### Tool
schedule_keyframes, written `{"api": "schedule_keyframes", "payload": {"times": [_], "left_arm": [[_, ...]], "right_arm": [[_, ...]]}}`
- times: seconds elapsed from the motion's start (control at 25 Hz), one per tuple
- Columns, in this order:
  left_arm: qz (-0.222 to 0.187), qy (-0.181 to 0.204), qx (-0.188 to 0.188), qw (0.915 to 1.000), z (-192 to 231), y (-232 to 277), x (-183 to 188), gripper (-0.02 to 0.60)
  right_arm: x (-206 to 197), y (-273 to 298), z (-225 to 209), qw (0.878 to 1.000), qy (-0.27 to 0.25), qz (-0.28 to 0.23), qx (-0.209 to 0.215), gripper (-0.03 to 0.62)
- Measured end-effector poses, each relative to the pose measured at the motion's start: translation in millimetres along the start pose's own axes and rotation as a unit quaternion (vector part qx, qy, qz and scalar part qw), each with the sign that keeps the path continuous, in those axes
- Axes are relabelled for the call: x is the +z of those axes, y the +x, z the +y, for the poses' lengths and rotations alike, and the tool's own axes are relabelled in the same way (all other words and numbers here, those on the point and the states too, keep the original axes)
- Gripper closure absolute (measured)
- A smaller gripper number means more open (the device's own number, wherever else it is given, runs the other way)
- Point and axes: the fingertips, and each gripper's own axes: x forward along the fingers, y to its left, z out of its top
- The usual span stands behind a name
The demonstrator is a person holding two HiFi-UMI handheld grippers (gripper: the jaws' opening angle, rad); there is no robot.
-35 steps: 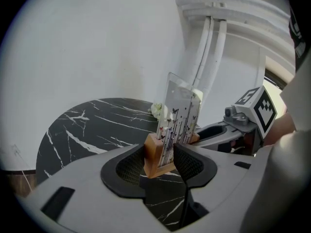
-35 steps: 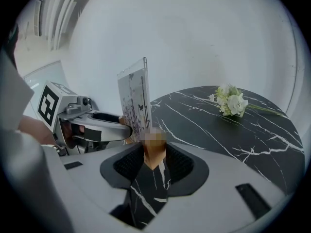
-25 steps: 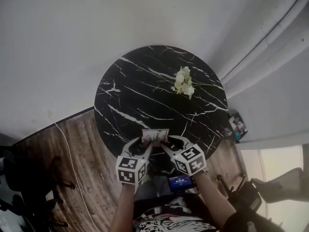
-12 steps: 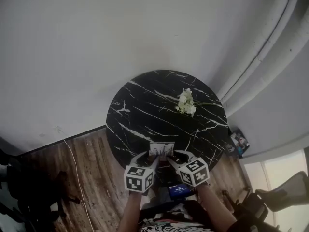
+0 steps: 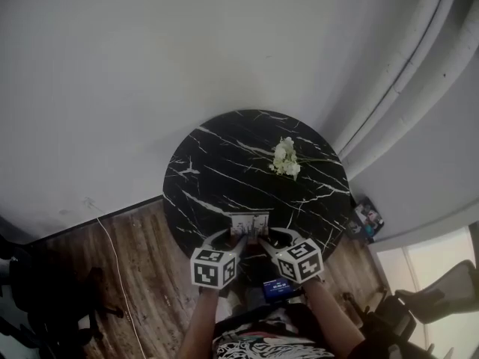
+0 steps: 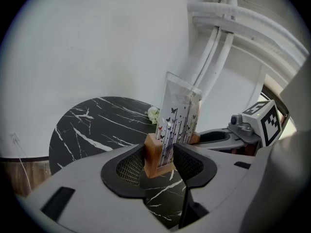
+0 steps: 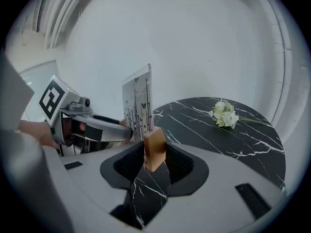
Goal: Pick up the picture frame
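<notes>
left hand-held gripper (image 6: pixel 159 161) and right hand-held gripper (image 7: pixel 154 157) clamp the picture frame (image 6: pixel 176 118), flowers (image 7: pixel 224 114) lying well apart.

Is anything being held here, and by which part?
The picture frame, by both ends of its base: the left gripper grips the left wooden foot, and the right gripper grips the right wooden foot.

A round table (image 5: pixel 217 163) with a black marble top veined in white stands on a dark wood plank floor (image 5: pixel 142 275), close against a pale wall. One small bunch of white flowers (image 5: pixel 285 160) lies directly on the top, toward its far right, thin green stems pointing right toward the rim.
</notes>
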Motion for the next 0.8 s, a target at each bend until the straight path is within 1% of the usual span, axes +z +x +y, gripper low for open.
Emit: {"api": "schedule_keyframes", "payload": {"times": [0.56, 0.8], "left_arm": [[0.016, -0.019, -0.006, 0.9997, 2.2, 9.7, 1.5, 0.387], [0.021, -0.018, -0.002, 0.9996, 6.2, 16.5, 6.3, 0.388]], "right_arm": [[1.5, 3.9, -9.3, 1.0, 0.008, 0.007, 0.005, 0.457], [4.4, 9.7, -16.3, 1.0, 0.01, 0.009, 0.009, 0.459]]}}
